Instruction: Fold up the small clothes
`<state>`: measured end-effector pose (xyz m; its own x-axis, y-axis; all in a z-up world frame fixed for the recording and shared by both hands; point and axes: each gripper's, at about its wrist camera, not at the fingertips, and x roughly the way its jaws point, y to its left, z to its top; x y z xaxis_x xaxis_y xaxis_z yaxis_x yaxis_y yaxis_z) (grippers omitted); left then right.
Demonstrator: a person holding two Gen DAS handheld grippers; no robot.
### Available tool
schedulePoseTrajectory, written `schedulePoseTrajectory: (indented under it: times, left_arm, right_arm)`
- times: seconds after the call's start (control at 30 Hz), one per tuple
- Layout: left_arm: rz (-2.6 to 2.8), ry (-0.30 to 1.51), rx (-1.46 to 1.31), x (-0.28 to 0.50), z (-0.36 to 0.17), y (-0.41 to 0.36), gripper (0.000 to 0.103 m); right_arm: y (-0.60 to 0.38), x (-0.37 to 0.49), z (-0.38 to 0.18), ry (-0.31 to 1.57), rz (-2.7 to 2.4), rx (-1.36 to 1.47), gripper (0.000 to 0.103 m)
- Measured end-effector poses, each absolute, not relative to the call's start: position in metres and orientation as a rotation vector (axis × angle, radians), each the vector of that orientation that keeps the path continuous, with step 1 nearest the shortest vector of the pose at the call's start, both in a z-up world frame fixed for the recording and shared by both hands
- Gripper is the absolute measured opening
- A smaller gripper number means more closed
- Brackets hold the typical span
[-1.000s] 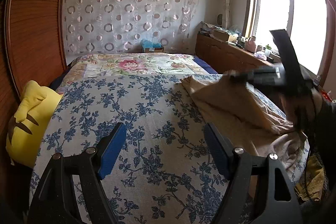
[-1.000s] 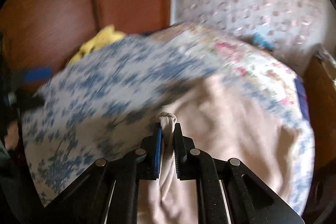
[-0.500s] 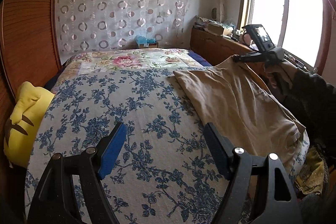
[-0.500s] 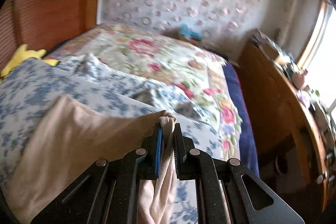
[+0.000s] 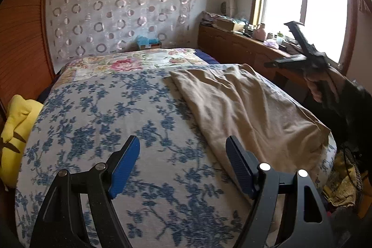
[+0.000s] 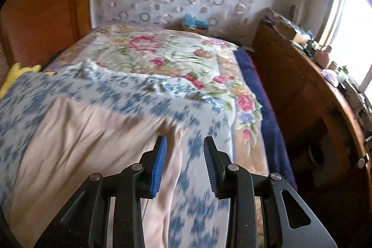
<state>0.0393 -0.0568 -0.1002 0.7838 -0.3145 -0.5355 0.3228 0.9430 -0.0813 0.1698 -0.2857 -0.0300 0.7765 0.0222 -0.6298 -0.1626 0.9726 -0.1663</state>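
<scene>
Jaws: both pairs stand apart and grip nothing; the left gripper [image 5: 182, 163] hangs over bare bedspread with its blue pads wide, and the right gripper [image 6: 184, 163] has its pads parted above the far corner of the garment, with no cloth between them.
Bed: a blue-flowered bedspread [image 5: 97, 117] covers the near part, and a rose-patterned quilt [image 6: 162, 55] lies beyond it toward the wall.
Garment: a beige cloth [image 5: 244, 106] lies spread along the window side of the bed, long and roughly rectangular, its near end at the bed's edge close to the person's body.
Surface of the garment: mostly flat, with soft ripples across the middle and a slightly rumpled far edge [image 5: 209, 72].
How it will handle: it looks thin, light and limp, so it should drape and fold with little force, and a single layer is likely to slide over the bedspread if dragged.
Where to hold: the corners and the hem seem best; a pinch at the far corner [image 6: 172, 129] and one at the near corner [image 5: 322, 131] would let the cloth be lifted evenly.
Risk: a grip in the middle would likely bunch the cloth and spoil the crease.
Small thing nearby: a yellow plush toy [image 5: 16, 129] sits at the wall side, well apart from the garment.
</scene>
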Motion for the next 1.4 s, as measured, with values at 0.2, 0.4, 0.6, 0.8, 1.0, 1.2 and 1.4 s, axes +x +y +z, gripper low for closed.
schedulePoseTrajectory:
  times: [0.2, 0.4, 0.6, 0.8, 1.0, 1.2, 1.4]
  left_arm:
    - [-0.379, 0.597, 0.03, 0.039, -0.105, -0.072, 0.077]
    - [-0.399, 0.613, 0.052, 0.037, -0.109, -0.085, 0.077]
    - [-0.421, 0.617, 0.071, 0.035, -0.109, -0.097, 0.077]
    - [-0.429, 0.638, 0.09, 0.033, -0.113, -0.103, 0.077]
    - [-0.439, 0.65, 0.103, 0.033, -0.114, -0.11, 0.077]
    - [-0.45, 0.662, 0.115, 0.033, -0.116, -0.116, 0.077]
    - [-0.452, 0.682, 0.125, 0.034, -0.119, -0.116, 0.077]
  right_arm:
    - [-0.297, 0.079, -0.054, 0.672, 0.171, -0.205, 0.034]
    - [-0.304, 0.006, -0.071, 0.686, 0.225, -0.158, 0.034]
    - [-0.31, -0.026, -0.069, 0.715, 0.215, -0.113, 0.034]
    - [-0.301, -0.039, -0.076, 0.761, 0.232, -0.103, 0.034]
    - [-0.309, -0.039, -0.079, 0.79, 0.252, -0.106, 0.023]
    - [-0.316, -0.052, -0.07, 0.775, 0.257, -0.15, 0.002]
    - [-0.331, -0.059, -0.064, 0.778, 0.253, -0.131, 0.002]
